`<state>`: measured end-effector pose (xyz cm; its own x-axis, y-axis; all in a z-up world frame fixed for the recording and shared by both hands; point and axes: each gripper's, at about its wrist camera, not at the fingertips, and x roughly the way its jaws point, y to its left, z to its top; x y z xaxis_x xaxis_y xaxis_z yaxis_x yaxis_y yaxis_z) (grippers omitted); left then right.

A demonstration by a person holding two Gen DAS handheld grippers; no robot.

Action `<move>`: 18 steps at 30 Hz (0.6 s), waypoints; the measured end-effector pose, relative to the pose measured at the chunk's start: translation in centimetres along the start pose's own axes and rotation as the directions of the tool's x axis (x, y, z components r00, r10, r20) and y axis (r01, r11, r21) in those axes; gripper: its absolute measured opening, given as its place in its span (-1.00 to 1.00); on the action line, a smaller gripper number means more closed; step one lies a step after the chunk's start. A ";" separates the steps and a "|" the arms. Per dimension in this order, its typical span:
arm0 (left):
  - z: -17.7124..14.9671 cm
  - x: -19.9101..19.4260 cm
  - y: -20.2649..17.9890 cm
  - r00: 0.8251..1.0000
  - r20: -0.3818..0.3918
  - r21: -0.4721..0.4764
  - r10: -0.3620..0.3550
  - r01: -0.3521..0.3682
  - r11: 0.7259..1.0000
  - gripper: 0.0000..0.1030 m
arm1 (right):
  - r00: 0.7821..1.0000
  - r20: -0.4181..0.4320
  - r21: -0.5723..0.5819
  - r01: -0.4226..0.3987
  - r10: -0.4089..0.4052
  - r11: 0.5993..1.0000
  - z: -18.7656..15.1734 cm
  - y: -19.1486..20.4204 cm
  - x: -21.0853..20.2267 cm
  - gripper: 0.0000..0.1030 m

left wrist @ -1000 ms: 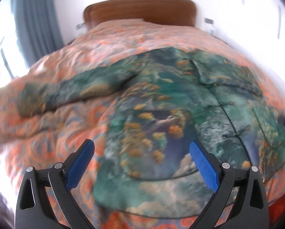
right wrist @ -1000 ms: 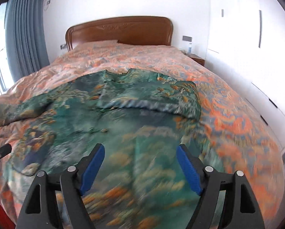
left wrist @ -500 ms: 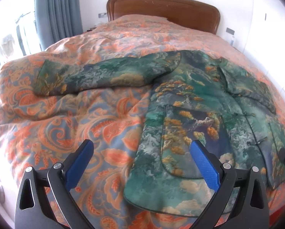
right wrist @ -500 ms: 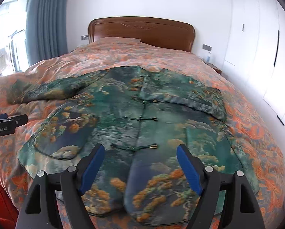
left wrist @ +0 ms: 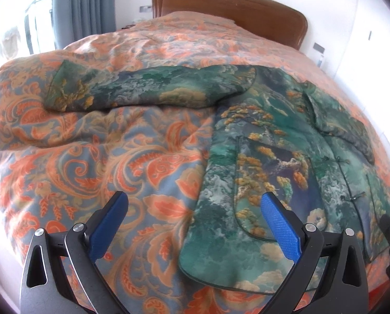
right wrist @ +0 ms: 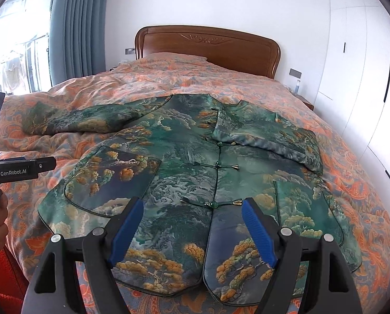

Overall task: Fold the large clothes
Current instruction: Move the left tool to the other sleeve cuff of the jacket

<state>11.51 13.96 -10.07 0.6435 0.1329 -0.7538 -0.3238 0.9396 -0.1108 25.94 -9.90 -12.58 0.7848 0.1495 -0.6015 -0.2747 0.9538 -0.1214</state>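
Note:
A green jacket (right wrist: 189, 172) with gold and blue print lies face up on the bed, front fastened with knot buttons. Its one sleeve (left wrist: 147, 91) stretches out flat to the left; the other sleeve (right wrist: 268, 141) is folded across the chest. In the left wrist view the jacket (left wrist: 268, 172) lies to the right. My left gripper (left wrist: 195, 219) is open and empty above the quilt, left of the jacket's hem. My right gripper (right wrist: 193, 225) is open and empty above the hem at the jacket's middle. The left gripper's body (right wrist: 19, 170) shows at the left edge of the right wrist view.
The bed has an orange and blue patterned quilt (left wrist: 103, 157) and a wooden headboard (right wrist: 208, 49). Blue curtains (right wrist: 77, 31) and a window are at the left. White wardrobe doors (right wrist: 365, 65) line the right wall. A nightstand (right wrist: 303, 102) stands beside the headboard.
Both grippers pulled back and rose from the jacket. The left gripper swung left, so the outstretched sleeve and bare quilt fill its view. Both stayed open.

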 end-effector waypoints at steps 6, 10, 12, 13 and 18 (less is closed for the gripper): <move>0.7 0.9 1.6 1.000 0.004 0.008 0.022 -0.022 1.000 0.97 | 1.000 0.001 -0.010 -0.001 0.001 1.000 0.0 0.1 -0.1 0.54; 3.1 1.9 6.1 1.000 0.012 -0.110 0.005 -0.004 0.994 0.97 | 1.000 0.006 -0.011 -0.001 0.001 1.000 0.0 0.1 -0.2 0.54; 4.1 2.9 8.5 0.999 -0.001 -0.194 -0.054 0.052 0.980 0.97 | 1.000 0.015 -0.016 0.005 -0.005 1.000 -0.1 0.1 -0.4 0.54; 4.7 3.6 9.7 0.997 -0.005 -0.237 -0.083 0.080 0.968 0.96 | 1.000 0.018 -0.020 0.005 -0.005 1.000 -0.2 0.1 -0.5 0.54; 8.3 8.0 14.2 0.998 -0.038 -0.398 -0.049 0.030 0.917 0.96 | 1.000 -0.001 -0.028 -0.012 0.012 1.000 -0.7 -0.1 -0.3 0.54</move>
<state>17.83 30.94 -12.25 0.6317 0.0742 -0.7716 -0.5534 0.7402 -0.3819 25.33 -10.19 -12.95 0.7810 0.1605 -0.6035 -0.2995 0.9443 -0.1366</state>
